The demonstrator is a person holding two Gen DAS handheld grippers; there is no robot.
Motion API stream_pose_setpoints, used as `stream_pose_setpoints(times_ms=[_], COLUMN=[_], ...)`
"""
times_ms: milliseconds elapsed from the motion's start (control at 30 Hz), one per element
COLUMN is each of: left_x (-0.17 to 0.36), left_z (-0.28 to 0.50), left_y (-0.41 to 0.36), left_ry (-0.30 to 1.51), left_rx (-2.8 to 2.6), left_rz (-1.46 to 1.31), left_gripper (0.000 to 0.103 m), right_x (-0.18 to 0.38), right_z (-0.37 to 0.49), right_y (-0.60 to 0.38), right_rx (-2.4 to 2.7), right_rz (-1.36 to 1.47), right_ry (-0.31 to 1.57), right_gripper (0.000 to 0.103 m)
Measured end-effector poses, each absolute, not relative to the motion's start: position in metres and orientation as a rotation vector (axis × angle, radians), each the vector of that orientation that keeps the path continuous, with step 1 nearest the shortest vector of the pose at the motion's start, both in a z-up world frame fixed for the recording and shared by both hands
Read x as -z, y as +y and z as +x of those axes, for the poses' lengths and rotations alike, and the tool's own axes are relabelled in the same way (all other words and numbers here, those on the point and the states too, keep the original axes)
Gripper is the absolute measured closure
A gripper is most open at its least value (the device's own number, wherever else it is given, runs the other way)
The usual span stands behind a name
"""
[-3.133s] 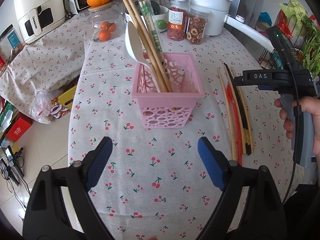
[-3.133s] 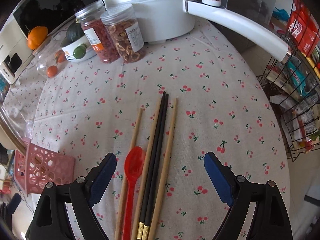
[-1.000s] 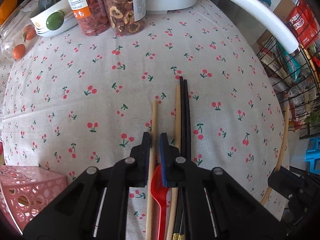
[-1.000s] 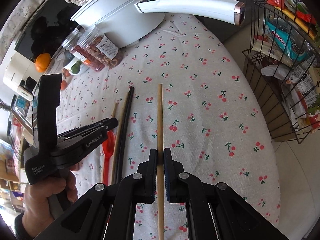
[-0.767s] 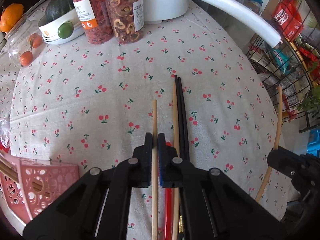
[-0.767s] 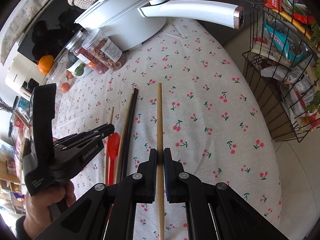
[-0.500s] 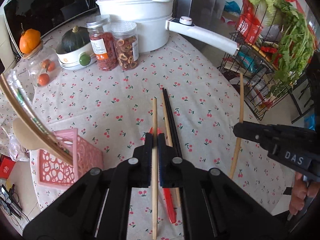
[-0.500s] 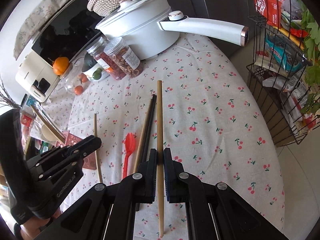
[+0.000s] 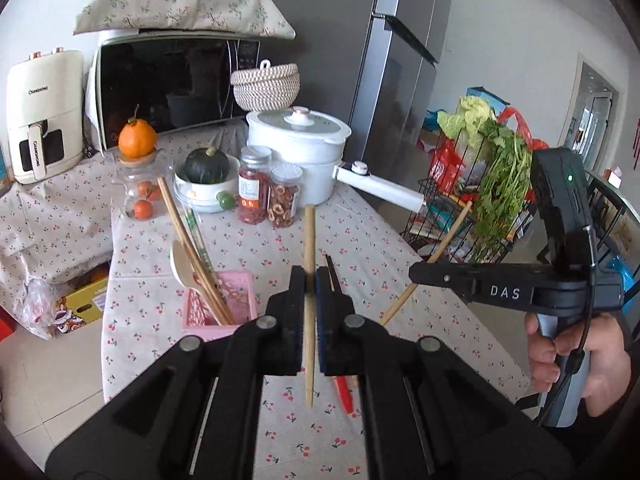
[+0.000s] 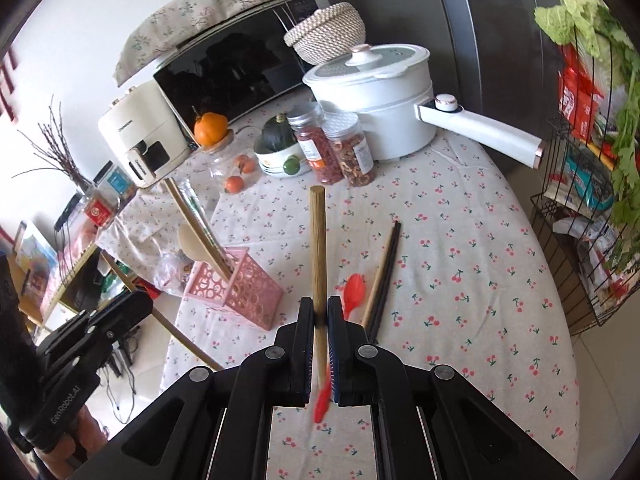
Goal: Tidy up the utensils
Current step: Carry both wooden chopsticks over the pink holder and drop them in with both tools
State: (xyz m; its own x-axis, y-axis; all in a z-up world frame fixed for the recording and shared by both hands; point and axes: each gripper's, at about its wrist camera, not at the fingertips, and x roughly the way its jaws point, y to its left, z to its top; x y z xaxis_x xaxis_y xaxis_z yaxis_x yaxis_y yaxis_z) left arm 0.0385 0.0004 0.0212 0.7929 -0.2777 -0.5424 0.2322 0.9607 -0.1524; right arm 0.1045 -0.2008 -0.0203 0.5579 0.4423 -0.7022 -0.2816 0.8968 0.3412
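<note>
On the table the basket stands left of the spoon and dark chopsticks — these two lie side by side. Behind them the jars stand — the pot just behind those.

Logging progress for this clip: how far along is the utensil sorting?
Partly done. The pink basket already holds wooden chopsticks and a pale spoon. In hand: the left tongs and the right tongs each grip one wooden chopstick, lifted off the table. Left on the cloth: the red spoon and the black chopsticks with another wooden one beside them.
</note>
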Motion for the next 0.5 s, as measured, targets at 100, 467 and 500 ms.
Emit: stream_pose_setpoints(times_ms=[100, 467, 500], left_x=[-0.044, -0.075, -0.073], left_z=[0.027, 0.025, 0.028], left_y=[0.017, 0.062, 0.063], left_ry=[0.498, 0.268, 0.253], left_rx=[0.254, 0.145, 0.143], left_rz=[-0.111, -0.181, -0.172], left_gripper=[0.097, 0.097, 0.097], right_x=[0.002, -0.038, -0.038], right_z=[0.1, 0.101, 0.103], right_y=[-0.19, -0.164, -0.161], right_rx=[-0.455, -0.494, -0.495], right_rz=[0.181, 0.202, 0.204], right_ry=[0.825, 0.692, 0.689], right_gripper=[0.096, 0.096, 0.096])
